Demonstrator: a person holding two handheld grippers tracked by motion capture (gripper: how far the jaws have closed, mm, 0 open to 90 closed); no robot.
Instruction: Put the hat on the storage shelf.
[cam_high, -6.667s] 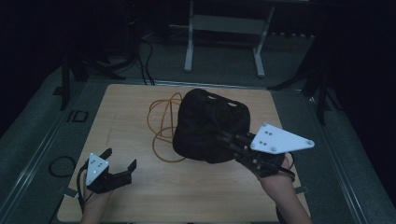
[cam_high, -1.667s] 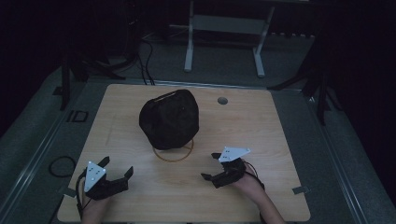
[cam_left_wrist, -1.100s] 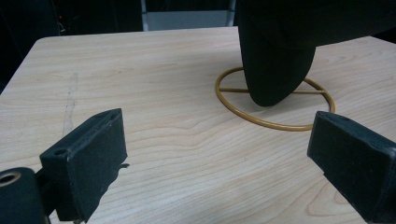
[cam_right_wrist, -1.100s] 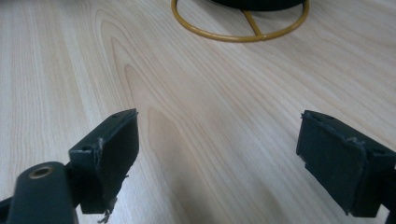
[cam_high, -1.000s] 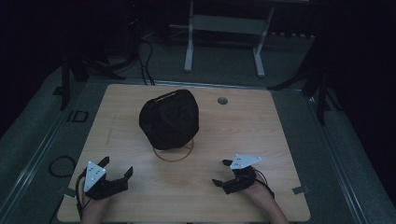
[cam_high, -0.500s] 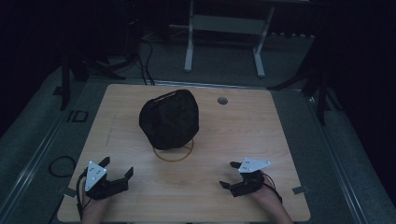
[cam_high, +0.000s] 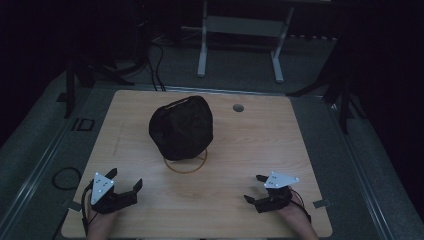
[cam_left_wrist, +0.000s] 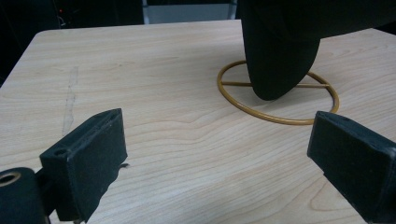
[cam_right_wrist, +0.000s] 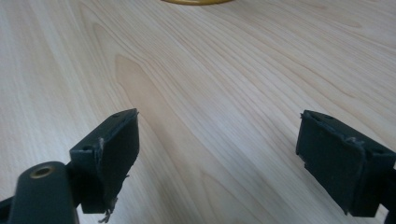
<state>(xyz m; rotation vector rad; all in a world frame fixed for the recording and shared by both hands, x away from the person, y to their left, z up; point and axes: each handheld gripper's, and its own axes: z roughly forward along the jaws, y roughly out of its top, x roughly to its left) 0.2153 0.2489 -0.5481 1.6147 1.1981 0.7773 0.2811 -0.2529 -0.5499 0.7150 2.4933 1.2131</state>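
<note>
Now both my claws — left gripper, right gripper — rest gaping, empty, low in frame; black bag seems placed — nothing left but waiting.

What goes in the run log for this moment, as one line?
left gripper: open, empty | right gripper: open, empty | black bag: on gold wire stand, mid-table | both grippers near front edge

We saw the black bag covering most of the yellow wire ring beneath it. In the left gripper view, the frame cut off the bag's top; what lay inside stayed hidden.
</note>
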